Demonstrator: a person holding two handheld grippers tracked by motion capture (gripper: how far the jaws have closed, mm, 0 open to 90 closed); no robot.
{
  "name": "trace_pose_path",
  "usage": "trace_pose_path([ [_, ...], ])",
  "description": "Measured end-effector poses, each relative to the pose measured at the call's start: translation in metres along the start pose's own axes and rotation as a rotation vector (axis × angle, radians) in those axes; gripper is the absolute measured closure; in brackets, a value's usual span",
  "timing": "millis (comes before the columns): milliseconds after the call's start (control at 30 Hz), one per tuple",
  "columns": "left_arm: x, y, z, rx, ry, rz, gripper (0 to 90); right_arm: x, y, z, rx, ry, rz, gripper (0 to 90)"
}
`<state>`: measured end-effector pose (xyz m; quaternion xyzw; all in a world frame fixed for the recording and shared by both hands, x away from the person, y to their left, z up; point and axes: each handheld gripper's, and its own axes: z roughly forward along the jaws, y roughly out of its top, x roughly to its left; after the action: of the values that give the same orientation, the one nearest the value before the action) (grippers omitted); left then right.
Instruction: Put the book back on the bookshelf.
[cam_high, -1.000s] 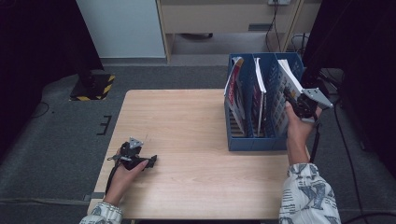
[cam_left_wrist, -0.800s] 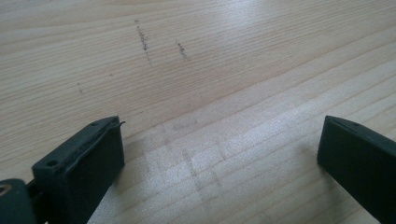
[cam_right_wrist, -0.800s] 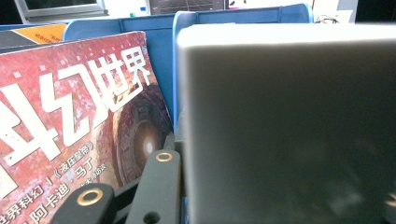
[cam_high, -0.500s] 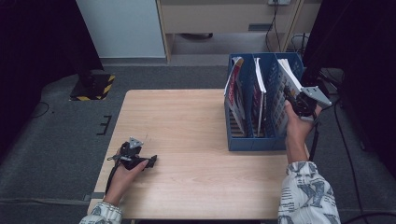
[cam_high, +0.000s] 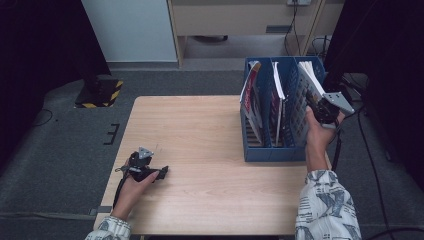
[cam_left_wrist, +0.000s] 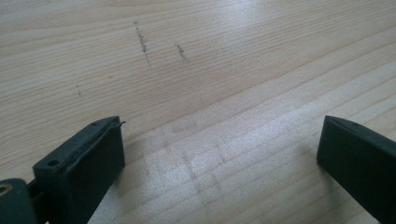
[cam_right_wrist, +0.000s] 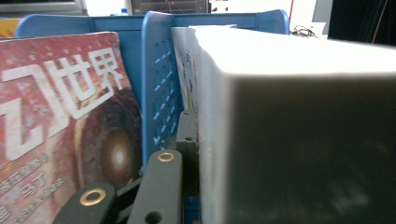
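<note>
Thick white book (cam_right_wrist: 299, 116) against a blue divider (cam_right_wrist: 161, 70)

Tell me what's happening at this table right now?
A person at a wooden table works two hand-held grippers. The right gripper is clamped on a thick white book standing in the rightmost slot of a blue file rack, beside slots holding magazines. The left gripper rests on the tabletop near the front left, jaws open with nothing between them.

High overhead camera facing the table (cam_high: 200, 130); two close claw-mounted cameras.
</note>
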<state>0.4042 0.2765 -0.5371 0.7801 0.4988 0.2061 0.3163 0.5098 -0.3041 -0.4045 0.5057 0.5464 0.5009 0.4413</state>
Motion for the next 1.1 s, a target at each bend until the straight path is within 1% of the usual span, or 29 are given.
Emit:
trace_pose_path([
  [200, 0.000, 0.000, 0.000, -0.001, 0.000, 0.001, 0.4, 0.010, -0.001, -0.001, 0.005, 0.014, -0.017, 72.7],
  [300, 0.000, 0.000, 0.000, 0.000, 0.000, 0.001, 0.4, 0.013, -0.001, -0.001, 0.008, 0.007, -0.036, 72.1],
  [333, 0.000, 0.000, 0.000, -0.001, 0.000, 0.001, 0.5, 0.014, -0.001, -0.001, 0.011, 0.008, -0.035, 70.8],
  [433, 0.000, 0.000, 0.000, -0.001, -0.001, 0.000, 0.5, 0.013, -0.002, -0.002, 0.025, 0.019, -0.019, 66.1],
  [467, 0.000, 0.000, 0.000, -0.001, -0.001, 0.000, 0.5, 0.013, -0.004, -0.002, 0.032, 0.017, -0.019, 64.0],
  [533, 0.000, 0.000, 0.000, 0.000, -0.001, 0.000, 0.5, 0.012, -0.005, -0.003, 0.032, 0.017, -0.004, 59.9],
  [600, 0.000, 0.000, 0.000, 0.000, -0.001, 0.001, 0.5, 0.012, -0.006, -0.004, 0.046, 0.025, 0.005, 54.0],
  [733, 0.000, 0.000, 0.000, 0.000, 0.000, 0.001, 0.4, 0.014, -0.005, -0.008, 0.042, 0.035, -0.002, 47.3],
  [800, 0.000, 0.000, 0.000, 0.000, 0.000, 0.001, 0.4, 0.015, -0.004, -0.009, 0.048, 0.049, 0.012, 43.9],
  [867, 0.000, 0.000, 0.000, 0.000, -0.001, 0.001, 0.4, 0.014, -0.004, -0.011, 0.054, 0.054, 0.019, 39.6],
  [933, 0.000, 0.000, 0.000, 0.000, -0.001, 0.001, 0.5, 0.014, -0.004, -0.012, 0.059, 0.071, 0.039, 36.6],
  [1033, 0.000, 0.000, 0.000, 0.000, -0.001, 0.001, 0.4, 0.014, -0.004, -0.015, 0.068, 0.082, 0.030, 33.9],
  [1100, 0.000, 0.000, 0.000, 0.000, -0.001, 0.001, 0.4, 0.014, -0.004, -0.017, 0.069, 0.088, 0.032, 31.8],
])
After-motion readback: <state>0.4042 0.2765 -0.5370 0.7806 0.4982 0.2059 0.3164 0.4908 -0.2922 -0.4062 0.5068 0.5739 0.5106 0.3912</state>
